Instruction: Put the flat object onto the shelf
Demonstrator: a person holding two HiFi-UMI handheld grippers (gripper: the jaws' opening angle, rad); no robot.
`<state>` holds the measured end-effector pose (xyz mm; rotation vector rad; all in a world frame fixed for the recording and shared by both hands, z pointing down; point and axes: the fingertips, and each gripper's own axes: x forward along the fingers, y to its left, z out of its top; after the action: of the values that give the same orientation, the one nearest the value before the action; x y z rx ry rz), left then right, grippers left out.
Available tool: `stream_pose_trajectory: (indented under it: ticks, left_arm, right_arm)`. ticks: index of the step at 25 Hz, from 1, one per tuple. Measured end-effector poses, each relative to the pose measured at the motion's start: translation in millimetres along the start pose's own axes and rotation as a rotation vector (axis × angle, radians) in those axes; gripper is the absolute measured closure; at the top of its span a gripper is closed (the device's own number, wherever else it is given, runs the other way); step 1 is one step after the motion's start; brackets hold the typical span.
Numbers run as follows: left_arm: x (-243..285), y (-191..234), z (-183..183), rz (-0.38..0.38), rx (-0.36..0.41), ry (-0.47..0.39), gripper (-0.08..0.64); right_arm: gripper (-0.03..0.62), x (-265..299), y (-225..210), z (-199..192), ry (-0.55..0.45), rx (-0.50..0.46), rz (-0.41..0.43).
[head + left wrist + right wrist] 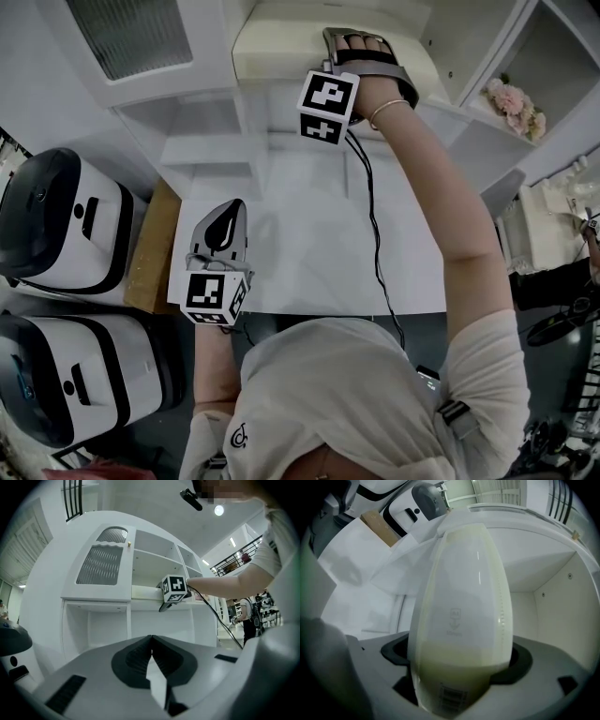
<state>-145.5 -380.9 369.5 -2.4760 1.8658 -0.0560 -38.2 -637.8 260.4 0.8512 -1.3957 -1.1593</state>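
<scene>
Shut tight with nothing between them, the left gripper's [151, 639] jaws are pointing level above the white table [309, 244], and its cube [208, 296] is showing black-and-white square markers. Further right, the right gripper's [455, 663] jaws are standing wide around the cream flat object [461, 583]. That object is lying in the shelf [553, 620] compartment with its near end between the pads. A dark gap is showing along its left side, so the pads are not clamping it. On its face a faint boxed mark [454, 619] with a downward arrow is showing, too pale to read, and a barcode [452, 698] is sitting at the near end.
</scene>
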Motion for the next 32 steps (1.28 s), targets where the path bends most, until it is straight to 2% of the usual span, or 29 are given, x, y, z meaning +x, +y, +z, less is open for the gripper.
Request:
stream_pose_trajectory:
  ticks: [5, 9, 14, 19, 23, 27, 28, 32]
  left_arm:
    - [5, 6, -3, 0.001, -0.011, 0.004, 0.546]
    - [7, 6, -5, 0.004, -0.021, 0.010, 0.546]
    - [1, 4, -4, 0.004, -0.022, 0.005, 0.546]
    - [-5, -3, -1, -0.017, -0.010, 0.000, 0.546]
    - [-9, -11, 0, -0.039, 0.002, -0.006, 0.546]
    - [-14, -19, 2, -0.061, 0.007, -0.008, 0.546]
    - [-15, -21, 2, -0.065, 0.007, -0.007, 0.546]
    - [-20, -28, 5, -0.087, 0.011, -0.008, 0.546]
  right_arm:
    - [0.074, 8, 1, -1, 0.016, 0.008, 0.035]
    - [0.052, 11, -4, -4, 0.040, -0.033, -0.035]
    - [0.032, 7, -6, -3, 0.028, -0.035, -0.064]
    - [0.032, -15, -12, 7, -0.082, 0.054, -0.051]
    - [0.029, -38, -14, 7, -0.118, 0.129, -0.026]
    - [0.058, -67, -4, -5, -0.105, 0.166, -0.056]
    - [0.084, -77, -1, -7, -0.103, 0.173, -0.078]
    - [0.256, -110, 16, -16, -0.111, 0.255, -0.143]
